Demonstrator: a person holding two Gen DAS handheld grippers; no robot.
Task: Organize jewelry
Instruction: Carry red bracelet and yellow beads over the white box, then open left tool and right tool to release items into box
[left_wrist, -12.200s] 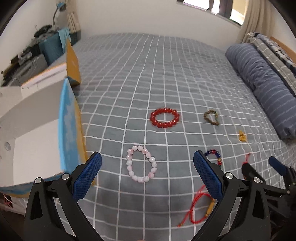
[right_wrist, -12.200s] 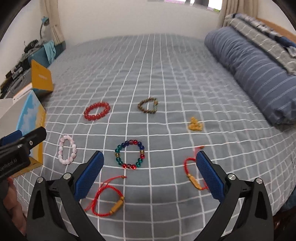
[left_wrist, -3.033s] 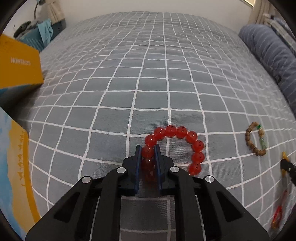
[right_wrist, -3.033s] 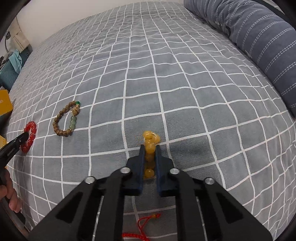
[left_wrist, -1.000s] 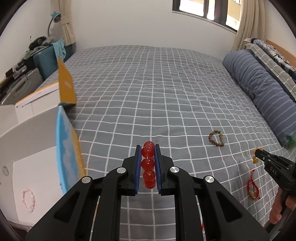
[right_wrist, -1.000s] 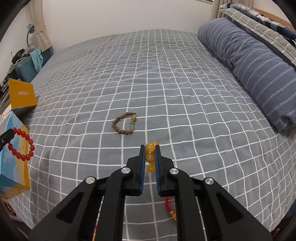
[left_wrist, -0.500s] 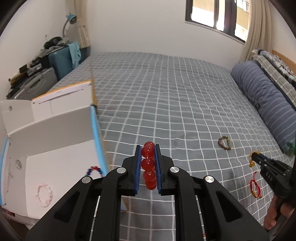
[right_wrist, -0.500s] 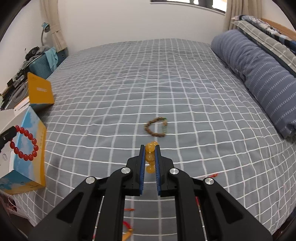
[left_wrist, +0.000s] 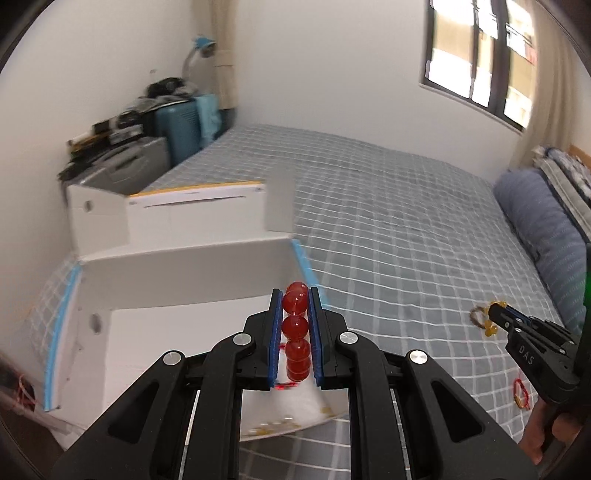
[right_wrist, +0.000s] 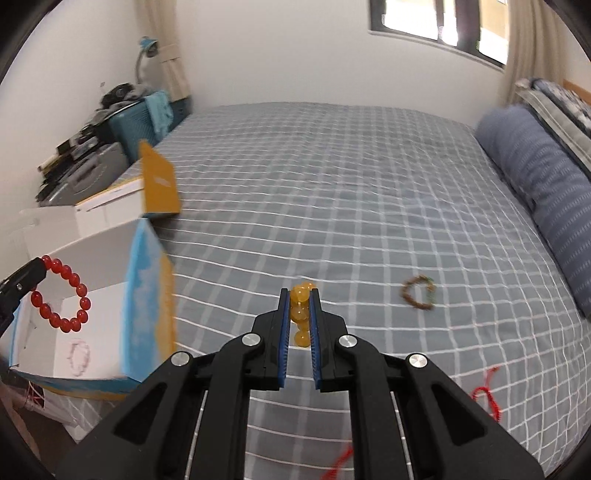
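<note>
My left gripper (left_wrist: 294, 306) is shut on a red bead bracelet (left_wrist: 295, 326) and holds it above the open white box (left_wrist: 166, 280). In the right wrist view the red bracelet (right_wrist: 62, 295) hangs from the left gripper's tip over the box (right_wrist: 99, 240). A pink bracelet (right_wrist: 78, 356) lies on the box floor. My right gripper (right_wrist: 299, 295) is shut on an amber bead bracelet (right_wrist: 301, 314), held above the bed to the right of the box; it also shows in the left wrist view (left_wrist: 495, 317).
A brown bead bracelet (right_wrist: 419, 293) lies on the grey checked bedsheet (right_wrist: 332, 206). Red cord bracelets (right_wrist: 487, 395) lie near the bed's front edge. A blue striped pillow (right_wrist: 539, 184) is at the right. Suitcases and clutter (right_wrist: 110, 140) stand left of the bed.
Both grippers have moved left with their bracelets. The left one now holds the red bracelet over the box's inside; the right one has come nearer the box.
</note>
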